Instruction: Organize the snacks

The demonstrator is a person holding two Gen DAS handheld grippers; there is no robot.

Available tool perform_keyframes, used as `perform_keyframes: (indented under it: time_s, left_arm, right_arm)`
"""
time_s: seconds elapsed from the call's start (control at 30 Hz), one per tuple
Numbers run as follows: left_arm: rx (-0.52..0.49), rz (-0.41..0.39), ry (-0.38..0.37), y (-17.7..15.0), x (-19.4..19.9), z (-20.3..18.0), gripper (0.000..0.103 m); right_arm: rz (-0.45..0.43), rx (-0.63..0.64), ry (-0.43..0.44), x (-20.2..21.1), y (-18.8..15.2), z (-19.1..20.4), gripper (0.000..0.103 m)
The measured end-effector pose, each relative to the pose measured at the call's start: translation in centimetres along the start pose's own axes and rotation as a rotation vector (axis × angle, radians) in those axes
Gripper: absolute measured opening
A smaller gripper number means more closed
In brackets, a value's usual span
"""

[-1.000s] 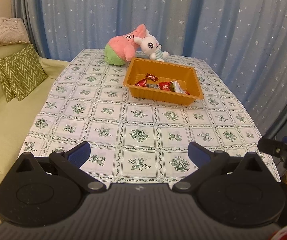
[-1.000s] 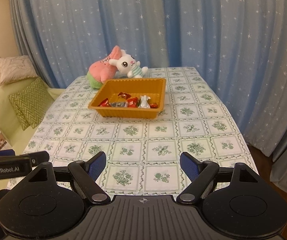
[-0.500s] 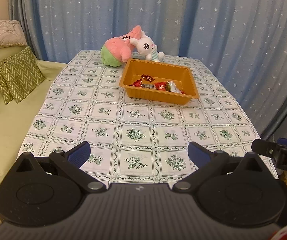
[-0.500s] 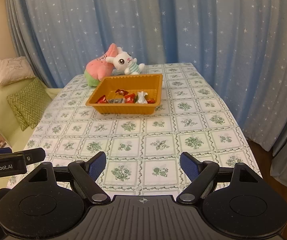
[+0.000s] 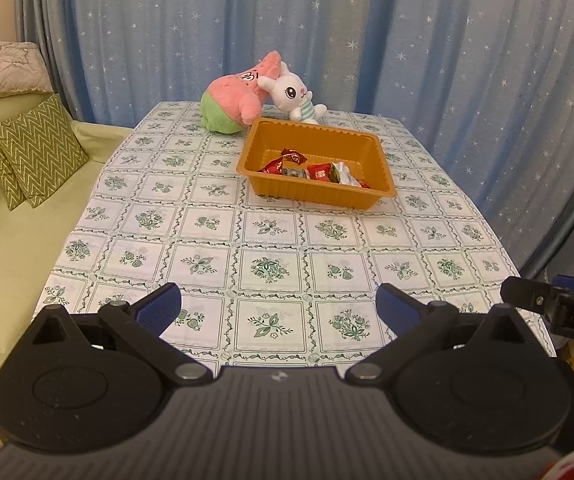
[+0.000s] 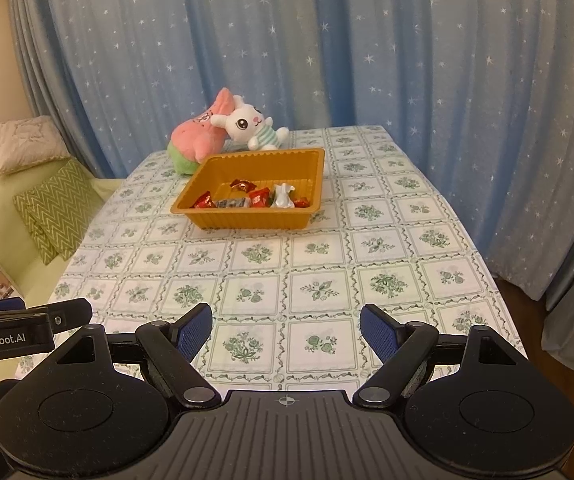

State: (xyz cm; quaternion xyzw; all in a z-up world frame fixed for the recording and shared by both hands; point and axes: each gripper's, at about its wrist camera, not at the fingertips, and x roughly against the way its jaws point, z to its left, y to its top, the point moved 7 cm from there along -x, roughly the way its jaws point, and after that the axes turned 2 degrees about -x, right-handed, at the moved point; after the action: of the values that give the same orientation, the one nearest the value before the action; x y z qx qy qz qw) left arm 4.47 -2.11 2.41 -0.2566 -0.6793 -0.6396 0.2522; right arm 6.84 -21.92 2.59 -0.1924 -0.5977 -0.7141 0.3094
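left wrist view shows the left gripper held over the near edge of the bench, which wears a white cloth with green floral squares; its blue-padded fingers stand wide apart with nothing between them. the right gripper sits likewise at the near edge in the right wrist view, its fingers also spread and empty. the orange rectangular plastic tray sits toward the far edge of the bench, well apart from both grippers, and the small wrapped snacks lie bunched along the tray's near wall: red wrappers, one grey, one silvery white. a pink and green star-shaped plush toy and a white rabbit plush toy rest at the far edge, just behind the tray, the rabbit seemingly touching its rim.

no loose snacks show on the cloth, so the sorting looks done or nearly so, though that is a judgement. the risks from here: the light tray could slide or tip on the cloth if a gripper presses its near wall while reaching in; the crinkly wrappers lie touching, so closing fingers may catch two at once or flick one over the wall; and a long reach to the far edge could knock the plush toys or drag the cloth.
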Motion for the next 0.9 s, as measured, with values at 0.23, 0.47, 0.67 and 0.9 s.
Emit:
perform_keyframes:
  time_s: [0.23,0.47,0.67,0.9]
  left_arm:
    - [-0.006,0.000,-0.002,-0.09,-0.04,-0.25,0.103]
    - [-0.015,0.006,-0.011,-0.26,-0.12,-0.49,0.103]
    - [-0.018,0.007,-0.012,-0.35,-0.08,-0.52,0.103]
    - [-0.023,0.005,-0.009,-0.38,-0.04,-0.46,0.103]
  right_arm:
    - [0.000,-0.001,-0.001,-0.01,0.00,-0.01,0.081]
    - [0.002,-0.002,-0.002,-0.06,-0.05,0.00,0.081]
    - [0.003,-0.004,-0.002,-0.11,-0.04,-0.08,0.081]
    - [0.002,-0.002,-0.002,-0.14,-0.05,0.03,0.081]
